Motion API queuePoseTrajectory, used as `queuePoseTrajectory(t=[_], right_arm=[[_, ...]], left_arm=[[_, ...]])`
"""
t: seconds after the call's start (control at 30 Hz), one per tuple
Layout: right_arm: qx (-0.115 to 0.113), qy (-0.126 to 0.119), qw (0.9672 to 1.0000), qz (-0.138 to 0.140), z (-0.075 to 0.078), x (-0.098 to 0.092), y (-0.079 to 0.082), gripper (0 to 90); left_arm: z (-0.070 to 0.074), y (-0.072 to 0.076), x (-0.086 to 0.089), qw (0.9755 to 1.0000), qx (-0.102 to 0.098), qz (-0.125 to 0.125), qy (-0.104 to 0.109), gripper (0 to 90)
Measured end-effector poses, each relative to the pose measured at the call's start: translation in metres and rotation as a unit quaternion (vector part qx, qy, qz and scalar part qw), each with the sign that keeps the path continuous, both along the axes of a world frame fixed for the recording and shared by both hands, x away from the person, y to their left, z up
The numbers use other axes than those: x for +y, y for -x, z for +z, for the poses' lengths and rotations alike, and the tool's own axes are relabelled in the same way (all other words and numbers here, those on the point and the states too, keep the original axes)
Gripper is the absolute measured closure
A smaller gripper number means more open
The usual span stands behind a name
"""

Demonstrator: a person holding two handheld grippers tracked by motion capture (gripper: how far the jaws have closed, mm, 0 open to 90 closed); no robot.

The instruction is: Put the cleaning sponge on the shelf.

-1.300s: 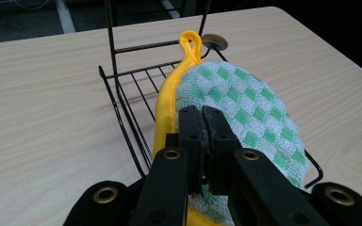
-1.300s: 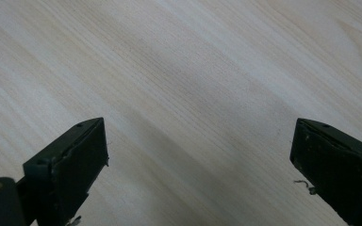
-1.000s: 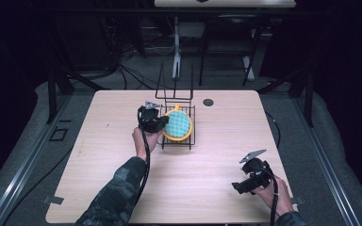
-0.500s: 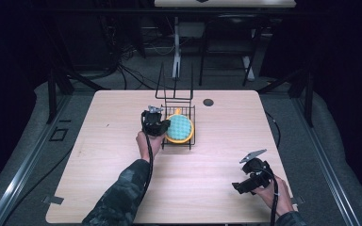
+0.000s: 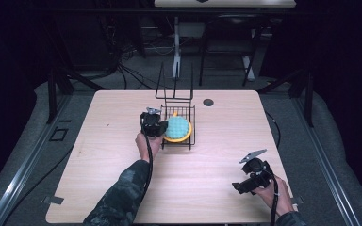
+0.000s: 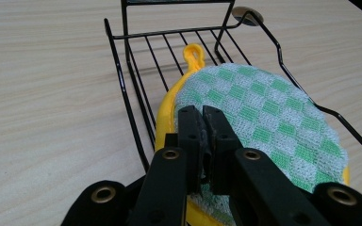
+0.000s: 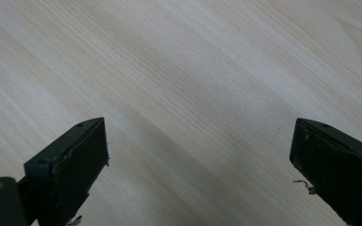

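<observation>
A round pot holder [image 5: 176, 128] with a green-checked face and a yellow rim and loop lies flat in a black wire rack [image 5: 192, 123] at the middle of the table. In the left gripper view, the pot holder [image 6: 264, 108] spreads across the rack's floor wires [image 6: 122, 89]. My left gripper [image 6: 201, 113] is shut, with its jaws pinching the near edge of the cloth. From the high view, it [image 5: 162, 127] sits at the rack's left side. My right gripper [image 5: 242, 186] is open near the table's front right corner. Its jaws [image 7: 200, 141] are spread wide over bare wood.
The rack has a tall wire back [image 5: 174, 87] that rises at its far side. A small dark round grommet [image 5: 208, 102] sits in the wooden table [image 5: 113, 165] just behind the rack. Dark floor, cables and stand legs surround the table.
My left hand has edged slightly toward the rack, still closed on the pot holder. The right hand has not moved.
</observation>
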State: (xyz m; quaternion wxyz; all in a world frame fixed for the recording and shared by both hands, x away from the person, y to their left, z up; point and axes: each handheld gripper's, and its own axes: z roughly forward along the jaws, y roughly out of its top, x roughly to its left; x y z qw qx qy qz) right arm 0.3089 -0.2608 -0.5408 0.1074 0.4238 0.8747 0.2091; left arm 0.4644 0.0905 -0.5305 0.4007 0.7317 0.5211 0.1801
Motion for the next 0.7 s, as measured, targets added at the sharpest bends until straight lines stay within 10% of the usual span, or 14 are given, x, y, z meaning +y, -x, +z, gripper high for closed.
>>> queuePoseTrajectory(t=[0.5, 0.7], right_arm=[[-0.001, 0.0, 1.0, -0.002, -0.0006, -0.0005, -0.0007, 4.2], [0.002, -0.002, 1.0, -0.002, -0.0009, -0.0015, -0.0017, 4.2]], left_arm=[[0.0013, -0.001, -0.0012, 1.0, -0.001, 0.005, -0.005, 81.2], [0.0055, 0.0019, -0.0024, 1.0, 0.002, 0.004, -0.008, 63.3]])
